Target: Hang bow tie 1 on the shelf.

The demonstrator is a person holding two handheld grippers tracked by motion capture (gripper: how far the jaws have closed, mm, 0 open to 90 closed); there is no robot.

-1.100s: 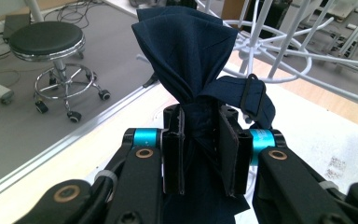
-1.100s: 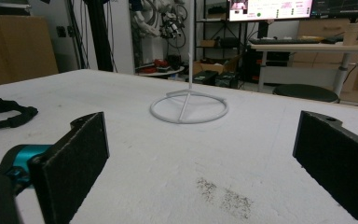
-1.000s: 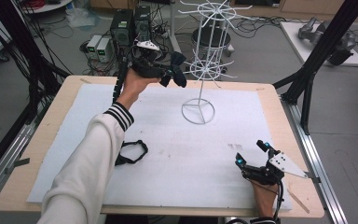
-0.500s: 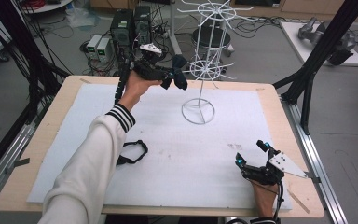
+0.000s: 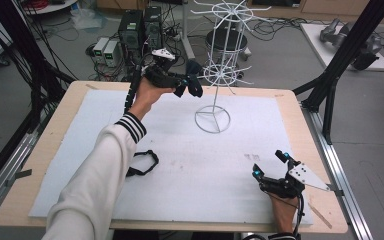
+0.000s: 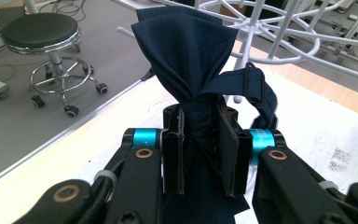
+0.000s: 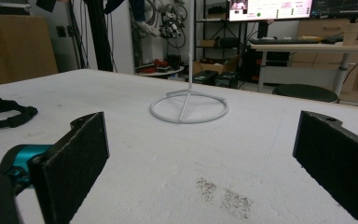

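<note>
A navy bow tie (image 6: pixel 186 51) with its strap is pinched between the pads of my left gripper (image 6: pixel 200 154), which is shut on its knot. Seen from above, my left gripper (image 5: pixel 190 82) holds the bow tie (image 5: pixel 196 87) in the air over the table's far edge, just left of the white wire rack (image 5: pixel 219 75). The rack's lower wire arms (image 6: pixel 279 28) spread close behind the tie. My right gripper (image 5: pixel 268 163) rests open on the white mat near the front right corner, with nothing between its pads (image 7: pixel 74 154). A second black bow tie (image 5: pixel 142 164) lies flat on the mat.
The rack's round base ring (image 5: pixel 212 119) stands on the white mat (image 5: pixel 80 130), far middle, ahead of my right gripper (image 7: pixel 205 154). The black tie (image 7: pixel 4 112) lies left of it. A stool (image 6: pixel 42 32), computers and cables sit on the floor beyond the table.
My left gripper, with the navy bow tie in it, has drifted slightly right toward the wire rack. The right gripper has stayed still.
</note>
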